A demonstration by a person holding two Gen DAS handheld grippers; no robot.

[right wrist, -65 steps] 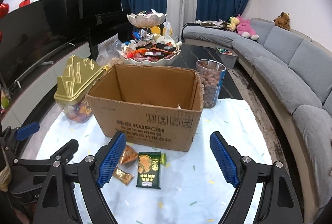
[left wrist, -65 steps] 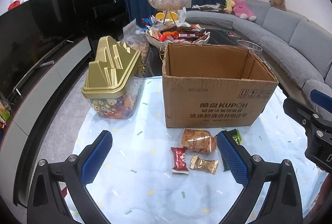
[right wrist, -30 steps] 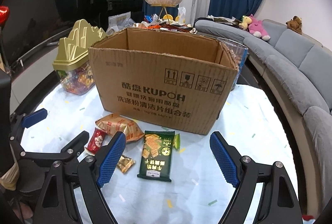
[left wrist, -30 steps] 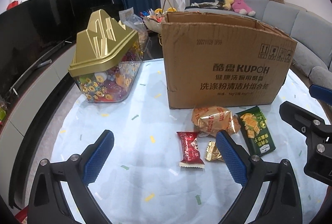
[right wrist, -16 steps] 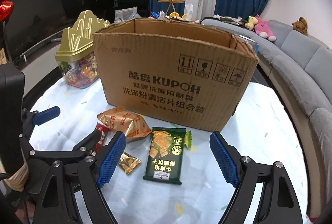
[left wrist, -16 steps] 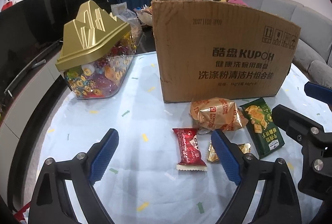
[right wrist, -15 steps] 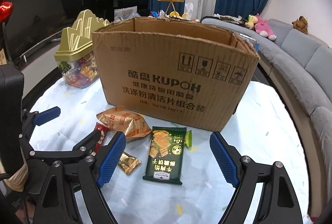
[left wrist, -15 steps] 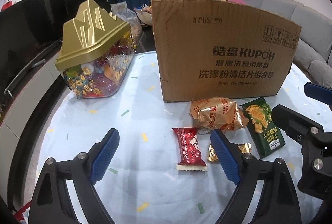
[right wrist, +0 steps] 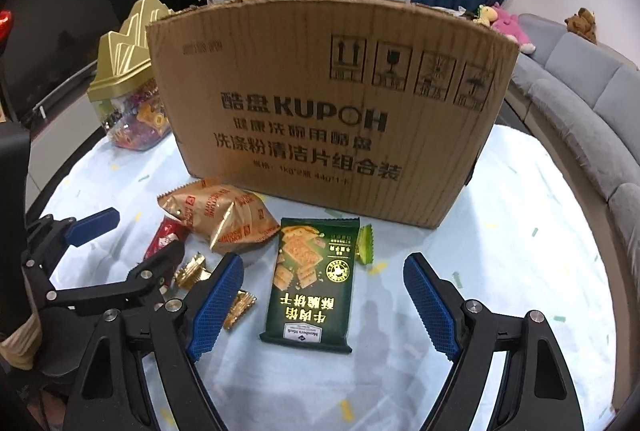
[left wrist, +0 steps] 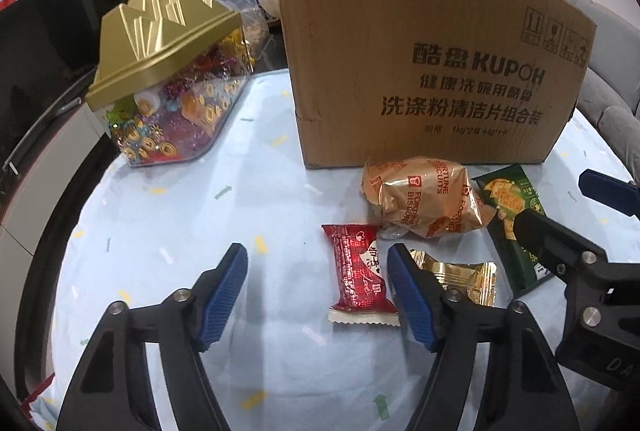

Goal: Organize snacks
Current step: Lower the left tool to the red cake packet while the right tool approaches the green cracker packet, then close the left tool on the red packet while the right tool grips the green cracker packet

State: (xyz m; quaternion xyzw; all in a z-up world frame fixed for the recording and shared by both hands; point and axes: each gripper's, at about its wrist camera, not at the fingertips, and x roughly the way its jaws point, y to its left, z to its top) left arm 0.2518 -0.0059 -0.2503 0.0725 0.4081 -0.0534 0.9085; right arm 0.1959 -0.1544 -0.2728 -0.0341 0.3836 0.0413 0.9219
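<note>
where box (right wrist: 328, 111) reads kupoh, fortune biscuits (left wrist: 420, 197)

Table (left wrist: 280, 371): box (left wrist: 432, 63), jar (left wrist: 172, 83), 4 snacks (left wrist: 420, 197)

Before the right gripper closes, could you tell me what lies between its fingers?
In the right wrist view, the open right gripper brackets the green cracker packet, lying flat on the tablecloth; nothing else lies between its fingers.

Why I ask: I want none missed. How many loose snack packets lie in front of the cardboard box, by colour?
Gold: 2, the biscuit bag and a small gold sweet
Red: 1, the red packet
Green: 2, the cracker pack and a small green sweet
Total: 5
</note>
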